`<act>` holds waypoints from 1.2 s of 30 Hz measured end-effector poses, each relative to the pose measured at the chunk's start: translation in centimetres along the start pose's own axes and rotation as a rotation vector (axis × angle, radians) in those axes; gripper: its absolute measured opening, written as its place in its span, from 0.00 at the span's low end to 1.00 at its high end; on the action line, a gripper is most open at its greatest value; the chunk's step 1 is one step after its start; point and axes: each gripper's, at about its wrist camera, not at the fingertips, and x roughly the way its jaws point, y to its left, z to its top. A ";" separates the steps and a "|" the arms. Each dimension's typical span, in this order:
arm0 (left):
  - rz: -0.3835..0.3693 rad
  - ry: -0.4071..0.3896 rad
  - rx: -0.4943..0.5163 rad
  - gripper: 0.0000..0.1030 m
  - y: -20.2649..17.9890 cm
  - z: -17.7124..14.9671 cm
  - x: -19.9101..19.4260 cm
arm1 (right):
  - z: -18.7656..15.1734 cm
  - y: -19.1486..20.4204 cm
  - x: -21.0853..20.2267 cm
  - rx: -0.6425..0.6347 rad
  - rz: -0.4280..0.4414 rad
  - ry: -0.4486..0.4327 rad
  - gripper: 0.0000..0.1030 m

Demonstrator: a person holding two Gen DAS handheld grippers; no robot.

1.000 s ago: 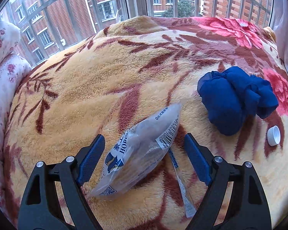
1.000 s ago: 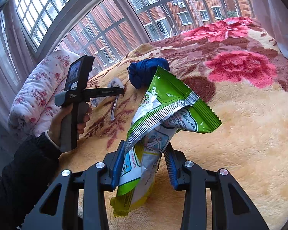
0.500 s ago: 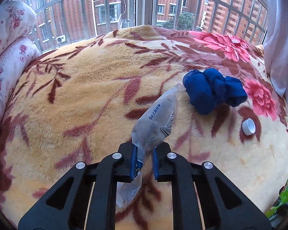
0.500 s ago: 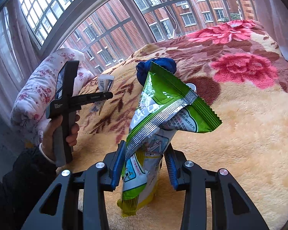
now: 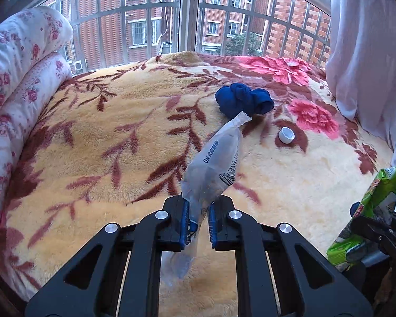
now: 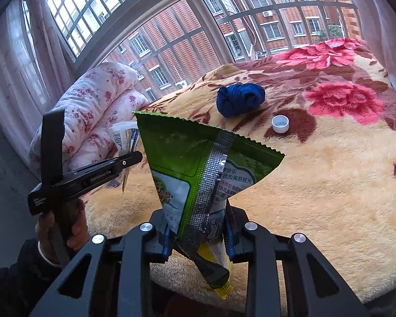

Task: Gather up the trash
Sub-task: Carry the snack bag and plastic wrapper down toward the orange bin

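Left wrist: left tongs (image 5: 198, 220) clamp clear wrapper (image 5: 212, 170) | right tongs (image 6: 198, 235) clamp green packet (image 6: 198, 163)

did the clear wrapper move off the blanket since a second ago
Yes. The clear wrapper has risen off the blanket, pinched in the left claw, now overlapping the blue cloth.

Floral blanket (image 5: 118, 137), rolled quilt (image 5: 21, 60), blue cloth (image 5: 243, 100)

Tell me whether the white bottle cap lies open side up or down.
Open side up: the small white plastic bottle cap shows its hollow inside, resting on the floral blanket.
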 end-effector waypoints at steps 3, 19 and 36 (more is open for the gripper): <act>-0.028 0.001 -0.003 0.11 -0.6 -1.2 -1.6 | -0.4 1.1 -0.7 -0.024 0.005 -0.006 0.28; -0.079 0.055 0.092 0.11 -2.7 -13.4 -8.6 | -7.9 5.1 -6.6 -0.185 -0.015 0.105 0.28; -0.049 0.335 0.197 0.11 -3.6 -22.9 -2.9 | -19.1 3.7 -1.3 -0.170 -0.034 0.426 0.28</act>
